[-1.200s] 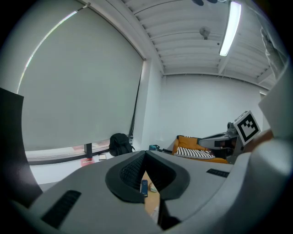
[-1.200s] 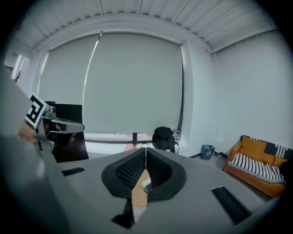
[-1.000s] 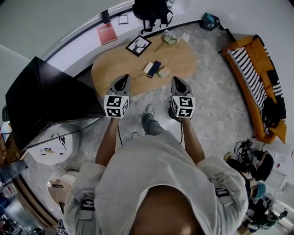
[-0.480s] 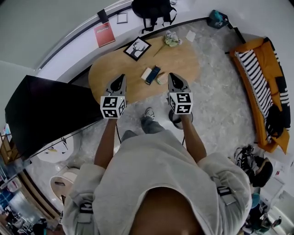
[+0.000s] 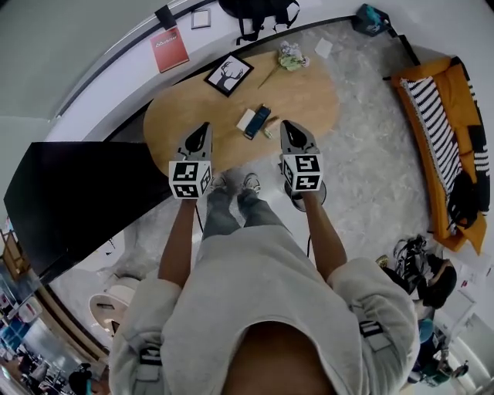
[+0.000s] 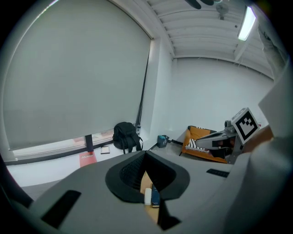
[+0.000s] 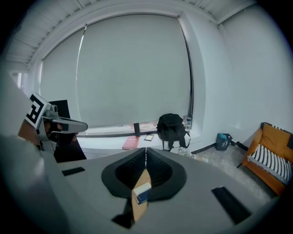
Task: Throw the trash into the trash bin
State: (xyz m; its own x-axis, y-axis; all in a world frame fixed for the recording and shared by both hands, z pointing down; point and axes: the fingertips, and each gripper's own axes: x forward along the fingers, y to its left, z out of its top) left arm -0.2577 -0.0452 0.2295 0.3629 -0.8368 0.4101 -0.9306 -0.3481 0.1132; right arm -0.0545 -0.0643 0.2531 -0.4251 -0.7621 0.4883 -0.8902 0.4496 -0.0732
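Note:
In the head view a crumpled pale wad of trash (image 5: 291, 55) lies at the far end of the oval wooden table (image 5: 316, 96). A white box (image 5: 246, 119), a dark blue flat object (image 5: 258, 122) and a small greenish item (image 5: 270, 129) sit mid-table. My left gripper (image 5: 204, 126) and right gripper (image 5: 285, 123) hover over the table's near edge, both shut and empty. The left gripper view shows its tips (image 6: 144, 151) meeting, with the white box (image 6: 147, 196) beyond. The right gripper (image 7: 146, 148) is equally closed. A small teal container (image 5: 373, 17) stands on the floor far right.
A framed deer picture (image 5: 229, 74) lies on the table. A black backpack (image 5: 255, 11) and a red book (image 5: 169, 49) are by the window ledge. A large black screen (image 5: 77, 193) stands at left, an orange sofa (image 5: 444, 116) at right. White paper (image 5: 323, 48) lies on the floor.
The person has stepped toward the table, feet now side by side. Both grippers moved forward and down, their tips now over the table's near edge. Both jaws stayed shut.

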